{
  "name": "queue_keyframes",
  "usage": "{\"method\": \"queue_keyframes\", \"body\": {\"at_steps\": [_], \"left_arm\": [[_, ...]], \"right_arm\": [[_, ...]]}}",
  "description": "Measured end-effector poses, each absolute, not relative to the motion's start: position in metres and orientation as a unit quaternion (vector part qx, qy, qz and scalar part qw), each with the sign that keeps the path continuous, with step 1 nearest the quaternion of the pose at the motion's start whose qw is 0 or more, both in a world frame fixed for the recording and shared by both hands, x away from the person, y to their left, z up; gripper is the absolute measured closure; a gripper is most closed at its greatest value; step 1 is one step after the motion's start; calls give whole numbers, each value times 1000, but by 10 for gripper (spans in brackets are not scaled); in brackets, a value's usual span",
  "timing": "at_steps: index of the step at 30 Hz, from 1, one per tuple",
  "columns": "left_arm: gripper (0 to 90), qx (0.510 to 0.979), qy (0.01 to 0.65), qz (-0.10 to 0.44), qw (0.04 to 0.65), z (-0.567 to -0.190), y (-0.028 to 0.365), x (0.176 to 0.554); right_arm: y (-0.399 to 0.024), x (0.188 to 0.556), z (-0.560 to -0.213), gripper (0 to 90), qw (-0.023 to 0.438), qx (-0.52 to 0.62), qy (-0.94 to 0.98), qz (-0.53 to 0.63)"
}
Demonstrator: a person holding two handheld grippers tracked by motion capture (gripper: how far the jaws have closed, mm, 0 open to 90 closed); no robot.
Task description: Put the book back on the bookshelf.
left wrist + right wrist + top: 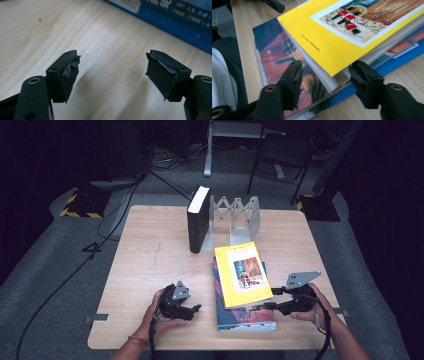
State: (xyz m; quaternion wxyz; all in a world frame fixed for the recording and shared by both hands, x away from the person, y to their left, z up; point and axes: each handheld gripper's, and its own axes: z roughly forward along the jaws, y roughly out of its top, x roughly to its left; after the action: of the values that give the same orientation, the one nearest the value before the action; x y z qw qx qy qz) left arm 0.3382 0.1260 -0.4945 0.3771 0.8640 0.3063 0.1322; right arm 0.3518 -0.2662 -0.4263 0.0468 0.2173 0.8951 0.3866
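Pale wooden table (150, 270) on grey carpet (45, 255), dark room; left gripper (192, 309) and right gripper (272, 298) both spread.

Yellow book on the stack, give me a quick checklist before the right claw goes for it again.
1. Right claw open: ok, jaws stand apart around the near corner of the yellow book, pads not pressing.
2. Yellow book rests on the blue book: ok, lying skewed across it.
3. Left claw free: ok, open over bare table, nothing between the jaws.
4. Black book upright at the metal bookend: ok.
5. Free slot for the yellow book in the bookend: cannot tell.
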Motion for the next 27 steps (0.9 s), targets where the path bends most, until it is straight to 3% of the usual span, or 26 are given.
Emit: {"method": "queue_keyframes", "body": {"at_steps": [3,10,17,20,25,27], "left_arm": [[264,863,301,141,379,-490,120,344],[256,856,292,153,398,-477,107,356],[282,851,288,163,407,-470,97,371],[303,846,297,172,408,-469,94,381],[407,843,309,179,402,-477,96,398],[432,841,314,173,404,-480,96,400]], "right_arm": [[-265,362,-424,364,20,242,878,413],[-260,378,-423,358,-12,269,861,431],[-254,397,-426,490,4,291,859,421],[-249,407,-431,524,-10,290,859,421],[-240,412,-432,669,2,271,864,425],[-239,411,-431,687,1,267,864,428]]}}
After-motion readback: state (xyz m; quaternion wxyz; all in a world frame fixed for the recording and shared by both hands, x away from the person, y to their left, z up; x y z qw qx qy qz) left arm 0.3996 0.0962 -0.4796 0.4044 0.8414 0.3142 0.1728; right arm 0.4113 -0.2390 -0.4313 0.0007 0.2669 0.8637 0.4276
